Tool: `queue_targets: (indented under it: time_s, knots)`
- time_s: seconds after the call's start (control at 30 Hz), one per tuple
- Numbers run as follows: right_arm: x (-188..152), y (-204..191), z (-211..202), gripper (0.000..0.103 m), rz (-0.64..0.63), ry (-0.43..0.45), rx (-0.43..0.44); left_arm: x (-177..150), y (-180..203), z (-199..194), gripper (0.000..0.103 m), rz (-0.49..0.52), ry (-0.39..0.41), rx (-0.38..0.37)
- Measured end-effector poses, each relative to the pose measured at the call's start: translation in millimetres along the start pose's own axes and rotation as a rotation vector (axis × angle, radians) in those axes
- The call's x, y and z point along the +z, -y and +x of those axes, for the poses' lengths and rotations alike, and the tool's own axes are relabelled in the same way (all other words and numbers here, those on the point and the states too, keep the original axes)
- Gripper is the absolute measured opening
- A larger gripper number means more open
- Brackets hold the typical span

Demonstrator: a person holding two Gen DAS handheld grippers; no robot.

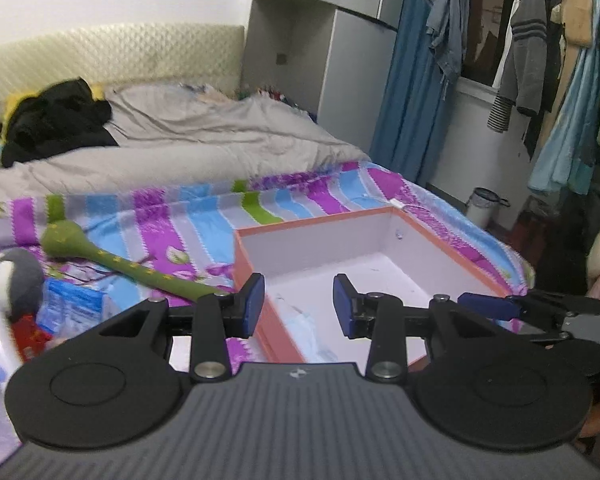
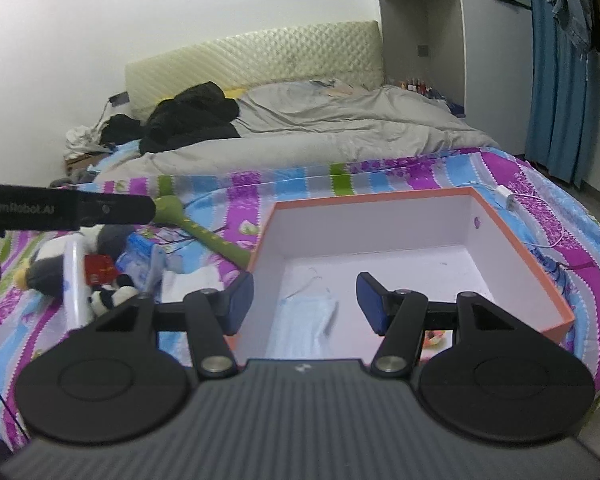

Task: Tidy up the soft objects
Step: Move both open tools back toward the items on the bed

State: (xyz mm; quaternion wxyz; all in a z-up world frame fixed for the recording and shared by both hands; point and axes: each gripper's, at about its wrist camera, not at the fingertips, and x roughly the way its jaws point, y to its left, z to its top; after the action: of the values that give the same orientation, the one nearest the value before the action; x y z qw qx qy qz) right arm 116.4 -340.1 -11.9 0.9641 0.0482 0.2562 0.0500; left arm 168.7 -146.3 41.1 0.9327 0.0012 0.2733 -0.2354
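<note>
The orange-rimmed box [image 2: 416, 216] sits open on the striped bedsheet [image 2: 540, 184], and everything else is best placed from it. Inside, against its near-left corner, lies a pale blue face mask [image 2: 304, 320], the only thing in the box so far. The remaining soft things lie in a loose heap just outside the box's left wall: a long green plush toy [image 1: 112, 258], a grey and white penguin plush [image 1: 14, 276], a small panda plush [image 2: 112, 294], a blue plastic packet [image 2: 156, 256] and something small and red [image 2: 98, 268] whose nature I cannot make out.

The left gripper [image 1: 299, 306] hovers over the box's left wall with its jaws parted to a middling gap and nothing between them. The right gripper [image 2: 305, 306] hangs over the box's near edge, above the mask, jaws a little wider and likewise empty.

The next pick, as I judge it, turns on the green plush. It lies left of and beyond the left gripper, its long axis running diagonally: the bulbous head points away from the box toward the far left, while the thin tail nearly touches the box's left wall. The left gripper is clearly the nearer one; the right would have to cross over the box and its partner. A grasp across the narrow neck, jaws set square to that diagonal, looks the most workable, since the tail end is the closest part and slim enough for the present gap.
</note>
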Motion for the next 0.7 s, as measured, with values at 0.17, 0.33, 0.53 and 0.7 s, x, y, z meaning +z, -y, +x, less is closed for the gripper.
queue_targets:
  time_s: [0.17, 0.33, 0.53, 0.7]
  knots:
    - [-12, -21, -14, 0.060, -0.013, 0.020, 0.047, -27, -9, -30, 0.043, 0.002, 0.032, 0.041]
    - [-24, -41, -23, 0.060, -0.020, 0.023, 0.091, -52, -23, -56, 0.043, -0.056, 0.048, 0.063]
    - [-38, -65, -30, 0.060, -0.041, 0.008, 0.142, -80, -38, -78, 0.043, -0.121, 0.041, 0.068]
    - [-50, -85, -32, 0.060, -0.060, -0.009, 0.162, -104, -50, -92, 0.043, -0.165, 0.032, 0.090]
